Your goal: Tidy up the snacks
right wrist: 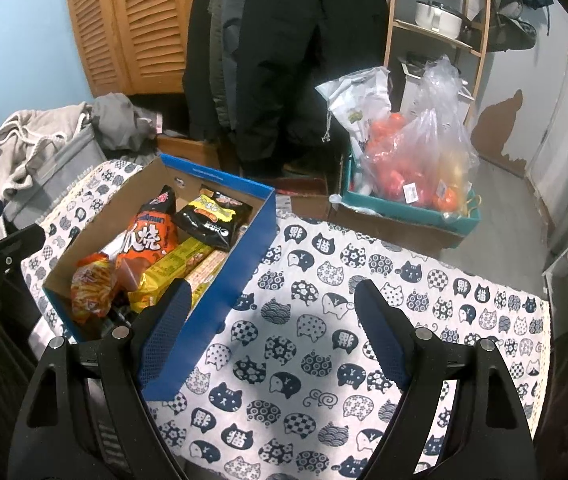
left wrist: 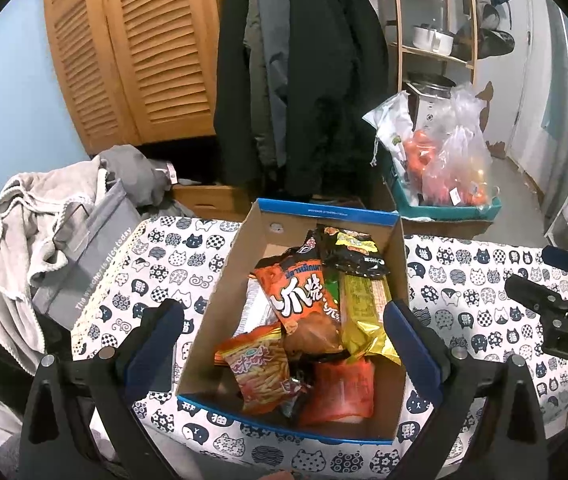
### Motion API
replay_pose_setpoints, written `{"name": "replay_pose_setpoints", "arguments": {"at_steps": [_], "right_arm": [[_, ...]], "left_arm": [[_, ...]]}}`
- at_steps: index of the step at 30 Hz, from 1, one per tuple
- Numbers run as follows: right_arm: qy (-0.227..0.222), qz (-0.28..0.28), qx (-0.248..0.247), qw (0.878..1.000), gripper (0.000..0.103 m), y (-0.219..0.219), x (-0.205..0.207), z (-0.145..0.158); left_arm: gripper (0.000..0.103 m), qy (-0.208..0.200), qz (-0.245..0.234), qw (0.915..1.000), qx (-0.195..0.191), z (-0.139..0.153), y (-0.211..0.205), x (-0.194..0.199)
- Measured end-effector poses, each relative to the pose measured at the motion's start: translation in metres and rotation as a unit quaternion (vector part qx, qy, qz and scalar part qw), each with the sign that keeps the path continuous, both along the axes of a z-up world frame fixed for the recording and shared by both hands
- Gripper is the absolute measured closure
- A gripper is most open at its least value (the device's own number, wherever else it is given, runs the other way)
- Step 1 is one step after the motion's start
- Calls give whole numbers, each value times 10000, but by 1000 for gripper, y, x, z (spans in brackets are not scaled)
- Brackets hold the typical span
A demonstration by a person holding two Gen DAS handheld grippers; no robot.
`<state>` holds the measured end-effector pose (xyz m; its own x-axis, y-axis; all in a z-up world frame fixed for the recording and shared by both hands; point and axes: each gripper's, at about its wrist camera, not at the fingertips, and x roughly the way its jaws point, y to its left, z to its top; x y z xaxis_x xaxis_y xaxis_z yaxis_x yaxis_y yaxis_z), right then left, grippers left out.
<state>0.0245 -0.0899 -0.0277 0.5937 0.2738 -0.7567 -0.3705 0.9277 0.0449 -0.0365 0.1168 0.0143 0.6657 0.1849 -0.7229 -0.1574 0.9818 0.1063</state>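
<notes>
Table: covered by a white cloth (right wrist: 323,300) printed with dark blue cat faces; it carries the box, with bare cloth to the box's right.
Box: an open cardboard box (left wrist: 363,210) with blue outer walls stands on the cloth. Its long axis runs away from the left wrist camera, short ends near and far. In the right wrist view (right wrist: 240,264) it sits left of centre, turned at an angle.
Snacks: all lie inside the box, piled loosely and overlapping.
Orange bag: the large orange packet (left wrist: 303,292) with white characters lies lengthwise along the box, its top toward the far end.
Yellow packet: a long yellow pack (left wrist: 363,308) lies along the right wall, parallel to the box's long axis.
Black bag: a black and yellow packet (left wrist: 353,256) rests at the far end.
Fries bag: a small orange-red packet (left wrist: 260,372) lies near the front wall, tilted.
Left gripper: the left gripper (left wrist: 284,340) hangs over the box, jaws wide apart, nothing between them pressed.
Right gripper: the right gripper (right wrist: 274,320) hangs over bare cloth, jaws spread and empty; its left finger (right wrist: 164,332) overlaps the box's near corner in view.
</notes>
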Motion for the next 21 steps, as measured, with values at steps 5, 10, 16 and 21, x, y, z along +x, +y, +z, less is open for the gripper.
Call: {"name": "replay_pose_setpoints", "arguments": {"at_steps": [5, 10, 16, 21], "right_arm": [[1, 6, 0, 10000, 20, 0, 0, 0], [-1, -2, -1, 10000, 20, 1, 0, 1], [-6, -4, -3, 10000, 20, 0, -1, 1], [-1, 6, -7, 10000, 20, 0, -1, 1]], "left_arm": [[2, 3, 3, 10000, 6, 0, -1, -1], [2, -3, 3, 10000, 3, 0, -1, -1], [2, 10, -5, 10000, 8, 0, -1, -1], [2, 21, -21, 10000, 17, -1, -2, -1]]}}
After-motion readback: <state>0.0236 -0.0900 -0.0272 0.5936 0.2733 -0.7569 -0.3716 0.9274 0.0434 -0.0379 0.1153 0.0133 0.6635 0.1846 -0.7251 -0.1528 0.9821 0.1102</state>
